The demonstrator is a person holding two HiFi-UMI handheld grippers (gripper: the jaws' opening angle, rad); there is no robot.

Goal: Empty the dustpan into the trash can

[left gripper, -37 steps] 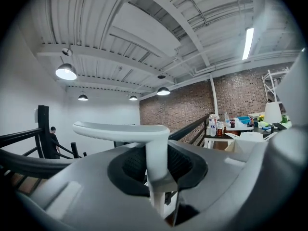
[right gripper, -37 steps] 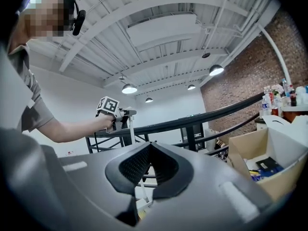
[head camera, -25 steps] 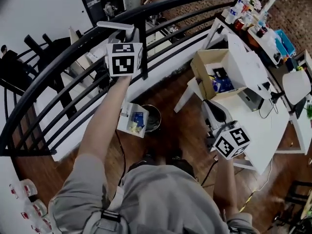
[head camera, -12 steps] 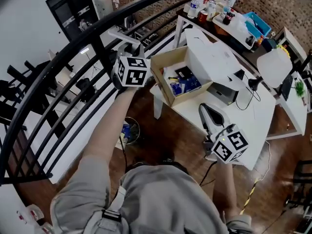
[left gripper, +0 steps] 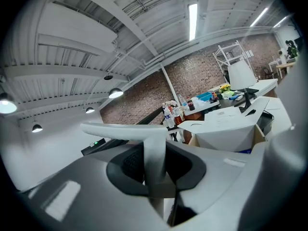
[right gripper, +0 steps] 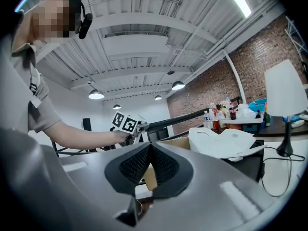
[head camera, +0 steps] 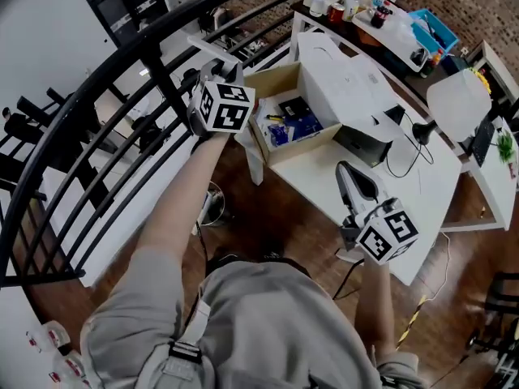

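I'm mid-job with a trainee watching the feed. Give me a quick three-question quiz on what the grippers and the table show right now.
1. True or false: the right gripper is shut with nothing between its jaws.
2. What stands between the jaws of the left gripper? A: a bottle. B: a white T-shaped handle. C: a cable.
3. In the head view, name the open container on the white table nearest the left gripper.
Key: 1 true. 2 B; those jaws have just been closing, with the handle between them. 3 the cardboard box.
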